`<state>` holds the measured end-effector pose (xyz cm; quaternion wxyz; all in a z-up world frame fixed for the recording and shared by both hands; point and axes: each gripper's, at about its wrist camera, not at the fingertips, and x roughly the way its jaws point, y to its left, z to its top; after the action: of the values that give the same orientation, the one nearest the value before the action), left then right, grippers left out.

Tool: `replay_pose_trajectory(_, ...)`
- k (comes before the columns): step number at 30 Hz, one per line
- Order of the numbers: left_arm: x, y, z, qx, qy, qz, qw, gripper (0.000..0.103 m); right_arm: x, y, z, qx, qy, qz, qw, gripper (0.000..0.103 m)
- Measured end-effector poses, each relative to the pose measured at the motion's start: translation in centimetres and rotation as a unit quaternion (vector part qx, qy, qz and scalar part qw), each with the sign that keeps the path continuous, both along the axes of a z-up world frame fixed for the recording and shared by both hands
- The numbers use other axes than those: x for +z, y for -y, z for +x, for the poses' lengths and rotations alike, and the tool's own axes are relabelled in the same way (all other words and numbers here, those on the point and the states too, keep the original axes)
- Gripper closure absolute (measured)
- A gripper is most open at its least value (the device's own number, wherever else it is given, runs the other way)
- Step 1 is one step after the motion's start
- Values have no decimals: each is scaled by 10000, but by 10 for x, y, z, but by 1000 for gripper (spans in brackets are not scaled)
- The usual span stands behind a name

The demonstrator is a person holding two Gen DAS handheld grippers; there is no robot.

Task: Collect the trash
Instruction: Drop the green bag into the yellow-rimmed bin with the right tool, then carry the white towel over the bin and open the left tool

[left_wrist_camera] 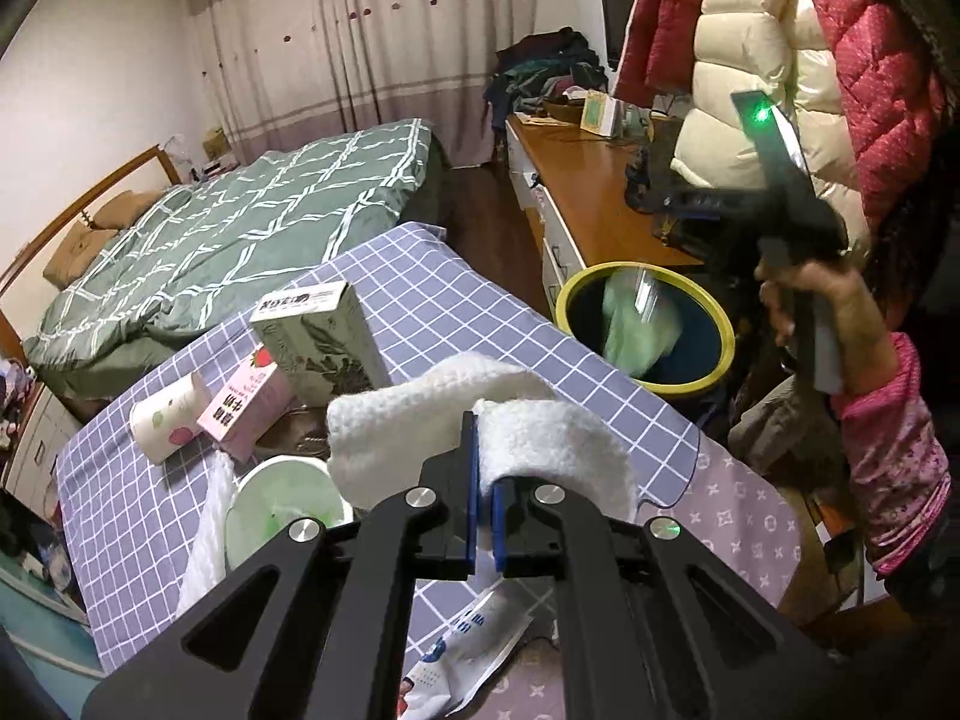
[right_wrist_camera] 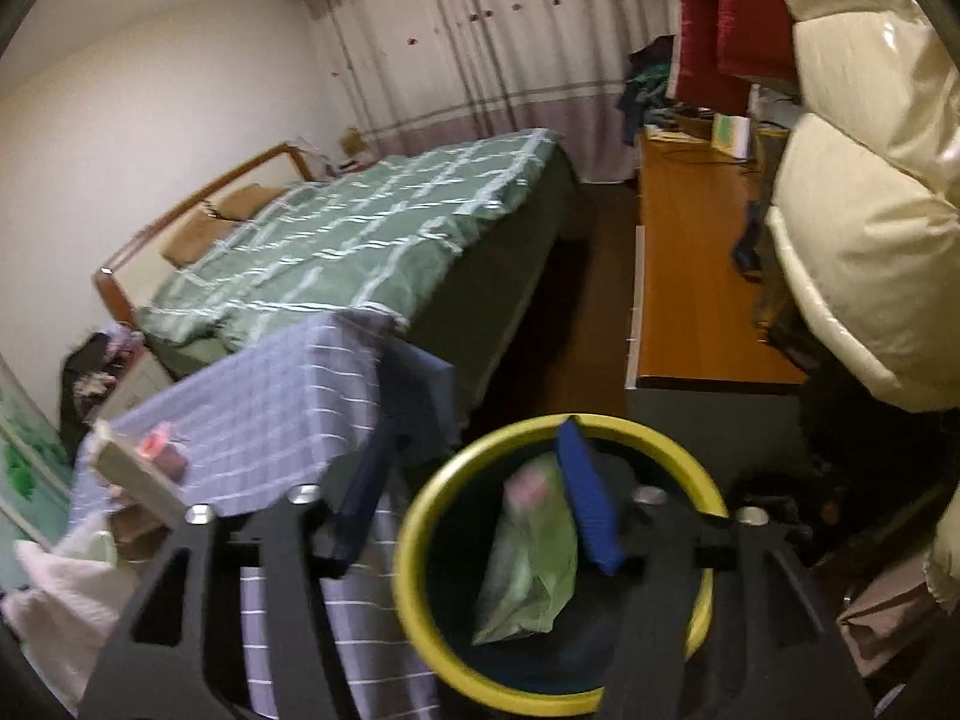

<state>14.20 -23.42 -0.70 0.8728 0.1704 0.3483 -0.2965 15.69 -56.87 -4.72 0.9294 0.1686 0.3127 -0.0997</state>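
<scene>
Fluffy white cloth point(left_wrist_camera: 480, 420), checked fabric tablecloth point(left_wrist_camera: 456, 300), glossy plastic bin point(right_wrist_camera: 420, 540)

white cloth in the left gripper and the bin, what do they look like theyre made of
White cloth: looks like knitted or terry fabric, matte, with a nubbly looped surface and soft folds. Bin: likely plastic, with a smooth, slightly glossy yellow rim and dark inner wall.
</scene>
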Motion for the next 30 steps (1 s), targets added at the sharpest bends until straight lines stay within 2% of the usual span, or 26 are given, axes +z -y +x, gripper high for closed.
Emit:
replay_pose_trajectory(4,-3,8,2,-61,-52,36,10000,99,-2,1,-15,36,134,75,9999,47)
replay_pose_trajectory(8,-2,18,4,-153,-71,19,9999,99,5,-11,-44,58,302,-80,9995,42)
replay_pose_trajectory(14,11,49,8,-562,-58,-26,9984,99,10,-19,-99,43,525,-240,9983,42)
replay_pose_trajectory(18,18,86,15,-925,-55,-18,9957,99,16,-21,-138,-12,734,-301,9968,42)
replay_pose_trajectory(24,9,155,40,-1266,-473,-5,9908,99,20,-11,-185,-231,1013,-295,9942,38)
replay_pose_trajectory(27,-5,190,56,-1321,-677,197,9887,99,14,0,-195,-388,972,-247,9942,38)
replay_pose_trajectory(30,-25,225,74,-1344,-923,586,9849,99,5,11,-199,-474,872,-152,9949,38)
